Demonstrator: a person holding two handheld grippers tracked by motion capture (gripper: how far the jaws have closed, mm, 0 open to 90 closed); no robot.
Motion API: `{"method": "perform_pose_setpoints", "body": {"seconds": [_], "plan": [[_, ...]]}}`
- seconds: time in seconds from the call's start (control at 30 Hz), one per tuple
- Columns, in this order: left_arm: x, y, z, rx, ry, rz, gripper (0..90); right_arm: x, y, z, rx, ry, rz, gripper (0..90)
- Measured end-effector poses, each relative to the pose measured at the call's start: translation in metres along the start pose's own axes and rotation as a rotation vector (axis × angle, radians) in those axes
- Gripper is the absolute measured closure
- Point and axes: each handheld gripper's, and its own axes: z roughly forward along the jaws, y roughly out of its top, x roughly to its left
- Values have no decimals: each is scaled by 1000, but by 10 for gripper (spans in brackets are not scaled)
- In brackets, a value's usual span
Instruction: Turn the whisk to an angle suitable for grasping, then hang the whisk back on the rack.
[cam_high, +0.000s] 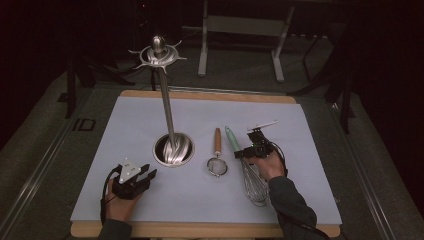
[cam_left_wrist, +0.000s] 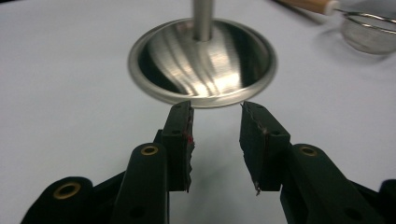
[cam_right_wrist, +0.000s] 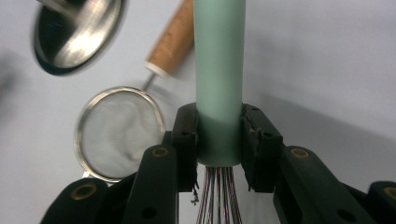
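Jaws of right gripper (cam_right_wrist: 218, 144) clamp whisk (cam_right_wrist: 219, 70) handle; left gripper (cam_left_wrist: 215, 140) gapes, empty.

Setting: lab or test room, dimly lit. Wooden table (cam_high: 200, 231) covered with a plain white sheet (cam_high: 300, 140), kitchen tools laid out in a row. Grey carpet floor (cam_high: 45, 130); metal stand legs (cam_high: 240, 45) behind in the dark.

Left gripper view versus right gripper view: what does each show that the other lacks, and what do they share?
Left gripper view alone: the left gripper, jaws apart on nothing, facing the stand's round steel base head-on. Right gripper view alone: the right gripper shut on the whisk's green handle just above its wires. Both: the steel base, the wooden-handled strainer and the white table cover.
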Motion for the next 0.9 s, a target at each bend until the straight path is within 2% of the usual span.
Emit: {"method": "perform_pose_setpoints", "body": {"seconds": [0.17,0.2,0.3,0.33,0.47,0.7,0.9], "plan": [[5,-4,7,22,4,-28,647,4,1,-4,-35,17,-34,690],[5,-4,8,31,16,-26,636,7,1,-7,-50,27,-61,689],[4,-4,8,22,18,-23,633,9,1,-10,-60,31,-80,689],[3,-5,8,20,24,-22,629,11,1,-14,-78,28,-102,689],[3,-5,8,22,28,-22,621,13,2,-18,-101,30,-117,689],[8,-6,6,11,18,-68,611,18,3,-21,-111,37,-140,689],[8,-6,7,11,21,-66,609,24,4,-25,-139,51,-169,689]]}}
